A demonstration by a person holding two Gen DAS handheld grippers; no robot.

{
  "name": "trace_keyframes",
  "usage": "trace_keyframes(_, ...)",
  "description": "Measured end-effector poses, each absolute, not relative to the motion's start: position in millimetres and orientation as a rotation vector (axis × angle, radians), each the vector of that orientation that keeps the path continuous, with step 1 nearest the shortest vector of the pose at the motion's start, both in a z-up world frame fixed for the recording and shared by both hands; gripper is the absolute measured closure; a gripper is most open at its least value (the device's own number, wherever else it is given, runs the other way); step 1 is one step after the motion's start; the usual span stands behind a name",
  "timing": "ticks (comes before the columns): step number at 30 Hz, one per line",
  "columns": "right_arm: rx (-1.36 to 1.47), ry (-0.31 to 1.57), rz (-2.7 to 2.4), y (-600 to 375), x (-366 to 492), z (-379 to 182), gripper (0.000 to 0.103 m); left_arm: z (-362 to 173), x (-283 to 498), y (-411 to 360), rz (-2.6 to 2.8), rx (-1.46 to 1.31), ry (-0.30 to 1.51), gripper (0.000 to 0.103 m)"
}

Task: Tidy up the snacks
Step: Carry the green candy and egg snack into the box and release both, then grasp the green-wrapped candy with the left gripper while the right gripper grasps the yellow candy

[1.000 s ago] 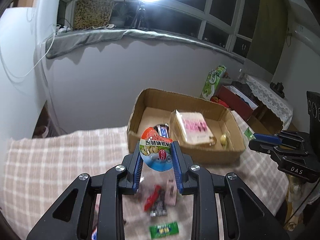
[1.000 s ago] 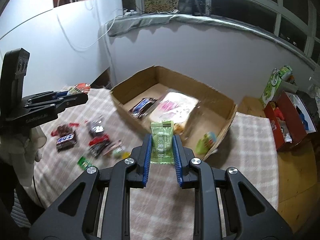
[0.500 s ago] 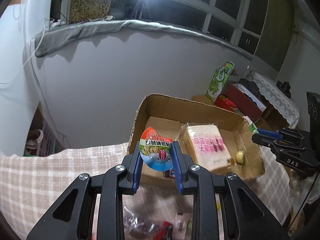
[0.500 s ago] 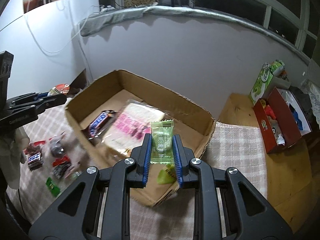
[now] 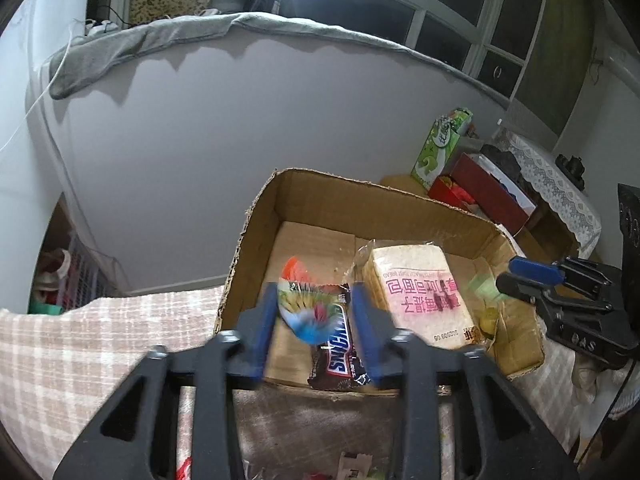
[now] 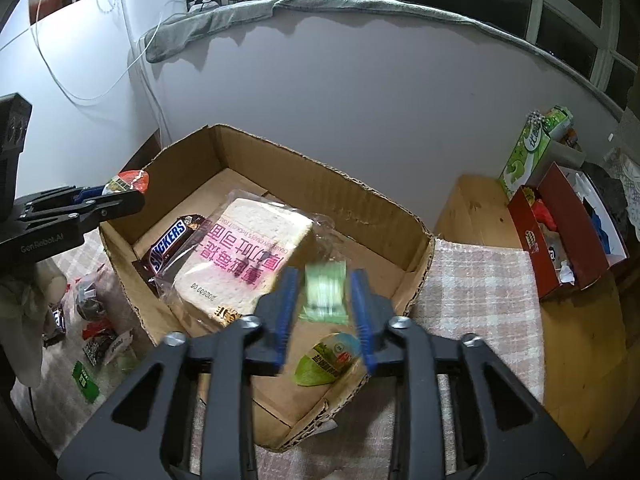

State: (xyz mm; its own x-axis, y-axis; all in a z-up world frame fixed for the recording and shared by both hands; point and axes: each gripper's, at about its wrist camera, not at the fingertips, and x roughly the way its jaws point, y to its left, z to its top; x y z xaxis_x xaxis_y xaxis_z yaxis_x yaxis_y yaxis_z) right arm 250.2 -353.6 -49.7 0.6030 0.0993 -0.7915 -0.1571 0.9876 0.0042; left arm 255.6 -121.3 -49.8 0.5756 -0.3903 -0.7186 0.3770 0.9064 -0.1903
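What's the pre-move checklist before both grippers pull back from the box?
1. Left gripper over the cardboard box: ok.
2. Left jaws opening, red and blue snack blurred between them, gaps on both sides: released, ok.
3. Right gripper over the box interior: ok.
4. Right jaws opening, green packet blurred between the pads with gaps: released, ok.
5. Both snacks landed and settled in the box: cannot tell, both mid-drop.
6. Landing spots: Snickers bar lies under the left drop, bread pack beside the right; nothing blocks, ok.
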Motion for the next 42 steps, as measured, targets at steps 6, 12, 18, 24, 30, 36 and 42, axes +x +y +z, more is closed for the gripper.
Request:
trace_keyframes(6,-0.09,0.872,0.149,-348,241,-40,0.035,-44,252,-119,-0.445,-0.024,0.839,0.051)
trace_keyframes(12,-0.103,0.859,0.155,-341,232,-31,0.035,-35,244,-111,-0.44,-0.045,0.824,0.051)
trace_keyframes(18,-0.1,0.84,0.182,-334,215,-20,0.035,-22,226,-95,-0.434,-0.062,0.797,0.05)
trace_keyframes(24,-0.096,0.815,0.258,-323,189,-9,0.035,-10,195,-68,-0.418,-0.085,0.767,0.05)
trace_keyframes(30,-0.107,0.818,0.333,-305,159,-10,0.035,-9,158,-40,-0.405,-0.108,0.752,0.05)
trace_keyframes(36,-0.106,0.858,0.393,-286,135,-28,0.035,-32,121,-30,-0.407,-0.12,0.79,0.05)
trace_keyframes(42,-0.122,0.933,0.413,-267,130,-67,0.035,-69,95,-47,-0.43,-0.089,0.873,0.05)
